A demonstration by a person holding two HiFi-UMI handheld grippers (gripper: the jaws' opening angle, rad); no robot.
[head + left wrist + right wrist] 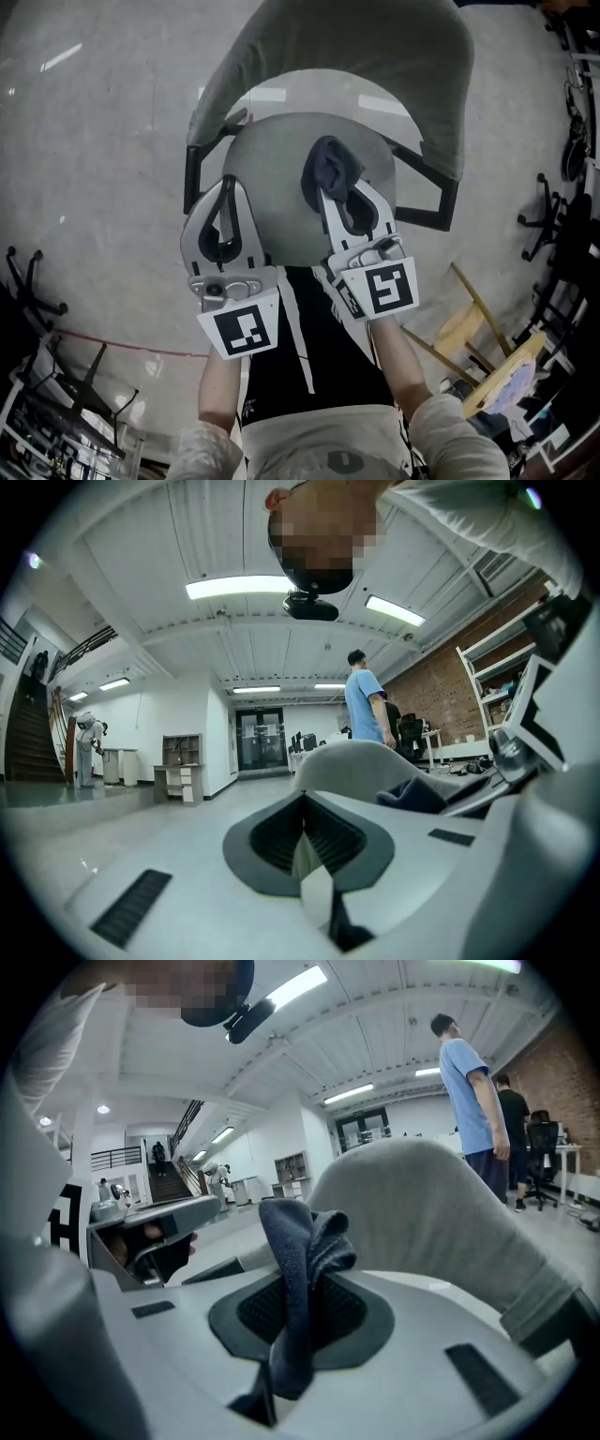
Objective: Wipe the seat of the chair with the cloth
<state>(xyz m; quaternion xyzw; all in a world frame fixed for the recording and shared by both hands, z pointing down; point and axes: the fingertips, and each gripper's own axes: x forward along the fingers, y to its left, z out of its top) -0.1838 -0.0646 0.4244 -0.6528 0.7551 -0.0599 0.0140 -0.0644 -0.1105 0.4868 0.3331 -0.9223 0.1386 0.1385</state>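
While the right gripper [292, 1330] clamps a dark cloth [302, 1237] over the round seat [281, 169], the left gripper [303, 846] hangs beside it, jaws together on nothing. Each gripper's cube bears a black-and-white square marker [389, 289]. Beyond the grey backrest [375, 56] stands a person in blue [469, 1082]; chair bases [542, 220] sit on the floor.

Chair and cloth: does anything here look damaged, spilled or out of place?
Nothing stands out. The chair stands upright and its seat is bare. The cloth is bunched in the shut jaws of the right gripper. The left gripper is shut and empty.
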